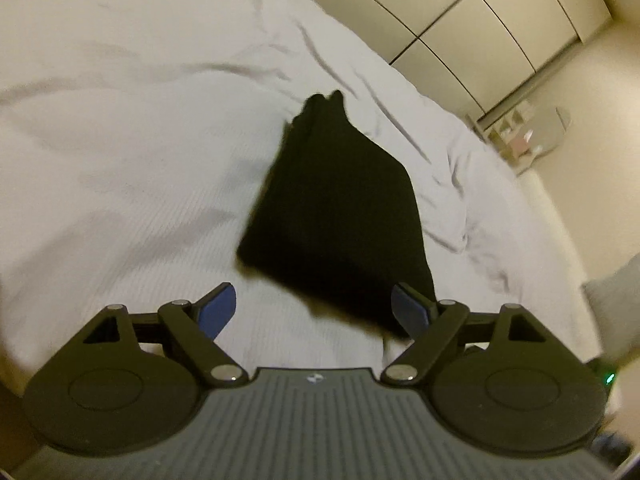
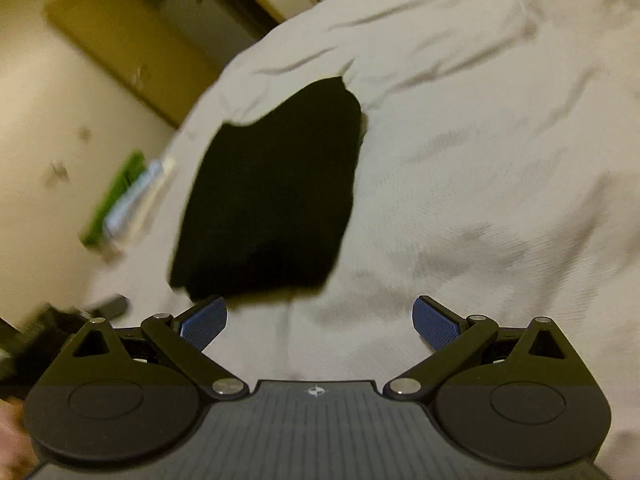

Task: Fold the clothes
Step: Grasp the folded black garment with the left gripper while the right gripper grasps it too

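where it lies on the white bedsheet [image 1: 120, 140], black folded garment [image 1: 336, 216], left gripper [image 1: 314, 312] and right gripper [image 2: 320, 322] both spread, empty

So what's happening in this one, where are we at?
A person with a handheld gripper in each hand is working over a bed covered by a white sheet. A black garment lies on it, already folded into a compact shape. Both the left gripper and the right gripper are open with nothing between their fingers, just short of the garment's near edge.
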`<state>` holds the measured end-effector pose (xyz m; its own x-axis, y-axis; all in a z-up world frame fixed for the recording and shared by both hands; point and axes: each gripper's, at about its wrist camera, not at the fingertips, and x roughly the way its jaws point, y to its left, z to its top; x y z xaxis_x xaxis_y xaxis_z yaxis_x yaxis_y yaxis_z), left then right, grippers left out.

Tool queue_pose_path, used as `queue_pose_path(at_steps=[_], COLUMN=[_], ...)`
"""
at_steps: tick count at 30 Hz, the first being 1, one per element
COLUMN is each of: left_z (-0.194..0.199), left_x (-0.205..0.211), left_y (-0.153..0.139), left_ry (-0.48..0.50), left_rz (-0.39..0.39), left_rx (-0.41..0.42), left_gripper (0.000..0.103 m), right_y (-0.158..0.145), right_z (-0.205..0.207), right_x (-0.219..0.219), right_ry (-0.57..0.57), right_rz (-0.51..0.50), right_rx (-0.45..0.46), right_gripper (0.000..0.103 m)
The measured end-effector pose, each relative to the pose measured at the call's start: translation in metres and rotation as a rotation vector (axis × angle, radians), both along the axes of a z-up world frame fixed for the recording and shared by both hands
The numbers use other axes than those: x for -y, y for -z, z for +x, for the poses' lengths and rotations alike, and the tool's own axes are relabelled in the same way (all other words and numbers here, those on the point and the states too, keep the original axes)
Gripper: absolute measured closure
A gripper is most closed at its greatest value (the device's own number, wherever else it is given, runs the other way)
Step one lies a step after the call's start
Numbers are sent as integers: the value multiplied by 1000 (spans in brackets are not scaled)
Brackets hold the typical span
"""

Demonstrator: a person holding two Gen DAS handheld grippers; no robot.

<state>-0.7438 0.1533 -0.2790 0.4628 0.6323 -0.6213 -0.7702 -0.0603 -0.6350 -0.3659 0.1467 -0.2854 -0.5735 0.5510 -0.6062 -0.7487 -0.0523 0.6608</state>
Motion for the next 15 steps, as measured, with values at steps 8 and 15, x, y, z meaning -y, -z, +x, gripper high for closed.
queue_pose_path(at_steps=[8,15], left_z=[-24,-14], left_x=[-55,-103], left_y=[48,61], left_ry=[-6,103], left_rz=[-60,-72], left_rx=[192,227], left_gripper=[23,31], right_y=[17,32], right_z=[14,13], right_x=[-49,-91], right_ry=[30,26], right_rz=[-42,-90], right_rx=[-160,-230], right_gripper=[5,10])
